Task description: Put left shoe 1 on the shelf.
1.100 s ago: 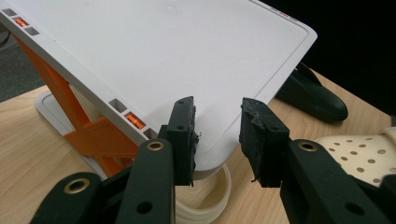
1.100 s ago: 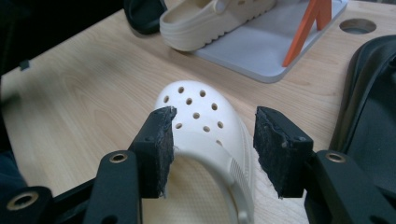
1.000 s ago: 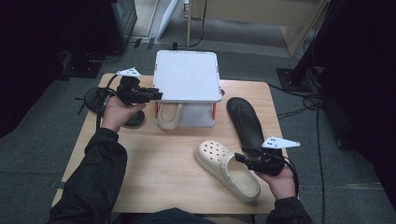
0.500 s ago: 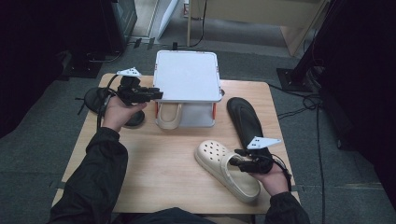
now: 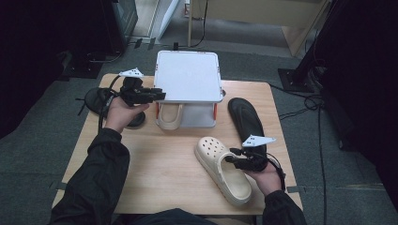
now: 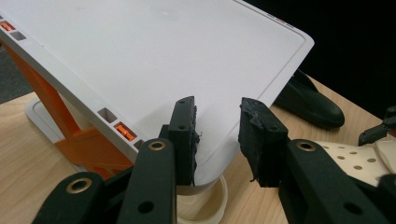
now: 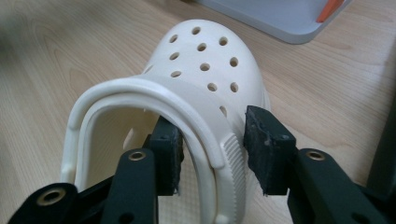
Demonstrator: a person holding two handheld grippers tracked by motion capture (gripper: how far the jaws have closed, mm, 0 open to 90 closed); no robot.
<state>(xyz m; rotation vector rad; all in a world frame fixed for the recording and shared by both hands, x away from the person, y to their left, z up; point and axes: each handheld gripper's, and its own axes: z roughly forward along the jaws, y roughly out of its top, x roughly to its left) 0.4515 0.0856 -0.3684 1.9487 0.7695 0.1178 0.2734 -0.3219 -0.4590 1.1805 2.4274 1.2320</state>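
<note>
Cream clog (image 5: 221,167) with a perforated toe is lying on the wooden table (image 5: 159,178), and its side wall and folded strap are sitting between the jaws of the right gripper (image 5: 240,161), one jaw inside the shoe and the other outside it. In the right gripper view the jaws are standing apart around the clog's (image 7: 187,98) wall, with a gap showing at the outer pad, so they are not yet clamping it. Just beyond that gripper a black sandal (image 5: 246,119) is lying flat on the table.

Farther off, the left gripper (image 5: 152,95) is hovering at the corner of the white shelf rack (image 5: 187,75), its jaws spread open with the rack's (image 6: 154,70) top edge lying between them. Under that rack a second cream clog (image 5: 169,116) is resting, its heel poking out. Behind the left hand (image 5: 123,112) another black shoe (image 5: 96,99) is lying near the table's edge.
</note>
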